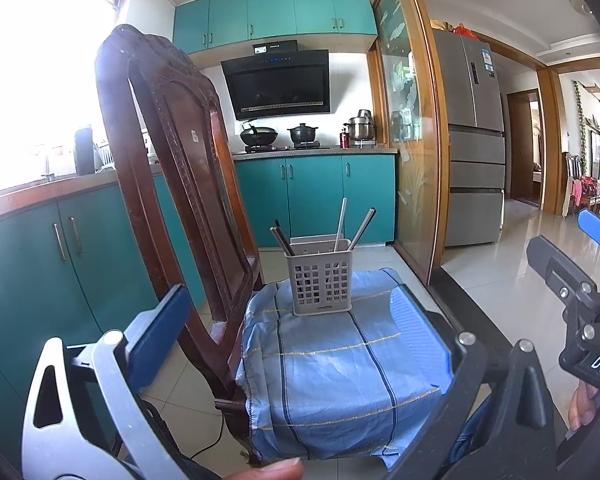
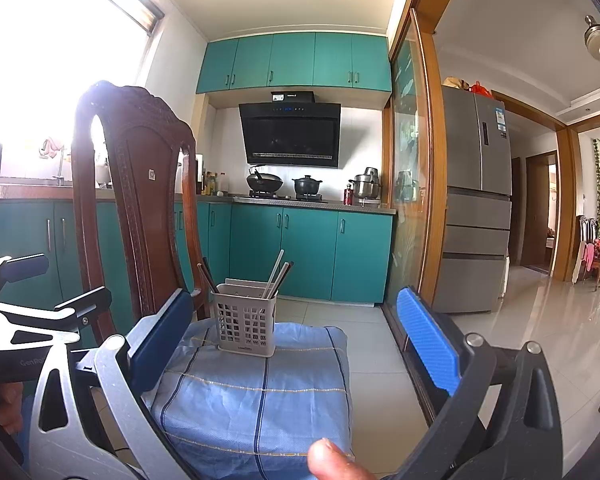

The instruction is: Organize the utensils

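Observation:
A grey perforated utensil holder (image 1: 321, 278) stands at the far end of a chair seat covered with blue striped cloth (image 1: 340, 364). Several chopsticks (image 1: 360, 229) stand in it, dark ones leaning left, pale ones right. It also shows in the right wrist view (image 2: 246, 322) with the chopsticks (image 2: 278, 276) on the cloth (image 2: 260, 392). My left gripper (image 1: 296, 320) is open and empty, held back from the holder. My right gripper (image 2: 300, 332) is open and empty, also short of the holder; it shows at the right edge of the left wrist view (image 1: 580, 276).
A dark carved wooden chair back (image 1: 172, 184) rises left of the seat. Teal cabinets (image 1: 312, 196) and a stove with pots (image 1: 280, 136) stand behind. A glass sliding door (image 1: 412, 152) and a fridge (image 1: 476, 140) are to the right, over a tiled floor (image 2: 560, 320).

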Demonstrator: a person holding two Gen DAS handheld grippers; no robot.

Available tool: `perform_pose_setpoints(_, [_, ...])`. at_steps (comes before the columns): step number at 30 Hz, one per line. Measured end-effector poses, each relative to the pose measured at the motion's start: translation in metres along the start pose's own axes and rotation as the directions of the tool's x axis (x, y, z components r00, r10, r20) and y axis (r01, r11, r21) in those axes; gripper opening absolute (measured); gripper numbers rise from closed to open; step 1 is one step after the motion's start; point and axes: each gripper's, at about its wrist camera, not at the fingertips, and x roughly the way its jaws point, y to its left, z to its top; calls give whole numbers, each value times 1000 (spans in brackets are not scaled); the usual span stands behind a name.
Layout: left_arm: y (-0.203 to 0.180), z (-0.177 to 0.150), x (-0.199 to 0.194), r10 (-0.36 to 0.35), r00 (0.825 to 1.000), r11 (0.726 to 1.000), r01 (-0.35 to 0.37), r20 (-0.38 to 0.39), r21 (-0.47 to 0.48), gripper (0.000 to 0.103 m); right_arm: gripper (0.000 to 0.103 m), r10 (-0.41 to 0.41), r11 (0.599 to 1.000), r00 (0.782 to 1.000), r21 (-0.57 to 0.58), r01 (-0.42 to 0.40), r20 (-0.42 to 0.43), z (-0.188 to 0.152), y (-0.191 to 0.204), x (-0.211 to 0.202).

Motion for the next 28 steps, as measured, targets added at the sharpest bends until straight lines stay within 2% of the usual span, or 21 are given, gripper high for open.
perform_pose_setpoints(21, [4,-5,19,2,999,1000,-3,-44,-24,99,100,4,1000,999,3,-4,-40,-9,0,19])
perform_pose_setpoints(28, [-5,-11,38,6,995,1000,-6,-95,-2,99,100,-13,1000,995,14,14,-99,-20,-3,41])
